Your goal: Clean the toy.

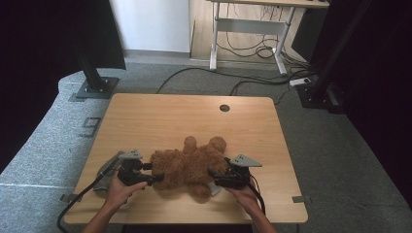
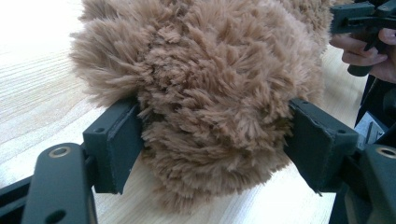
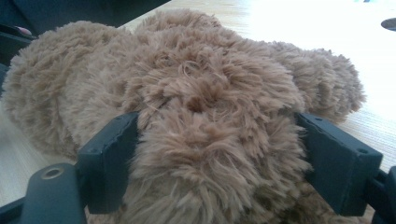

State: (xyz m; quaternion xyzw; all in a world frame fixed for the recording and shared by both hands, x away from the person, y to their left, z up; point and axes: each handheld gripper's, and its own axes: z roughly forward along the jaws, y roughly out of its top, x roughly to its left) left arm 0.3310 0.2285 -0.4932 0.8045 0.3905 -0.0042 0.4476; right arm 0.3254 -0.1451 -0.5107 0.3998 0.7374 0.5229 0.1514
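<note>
From above, your brown plush bear [image 1: 190,166] lies on the near half of the wooden table [image 1: 160,114], close to its front edge; the far half offers bare room. Your left gripper [image 1: 154,178] and right gripper [image 1: 213,174] flank it. In the left gripper view, wide jaws straddle fur [image 2: 210,93], touching it at both sides. In the right gripper view, jaws stand wide around the bear [image 3: 187,93]; whether they press, I cannot tell.

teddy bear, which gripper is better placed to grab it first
Either, by a hair the left gripper: its jaws hug the teddy bear snugly. The right gripper also straddles it, jaws wide.
</note>
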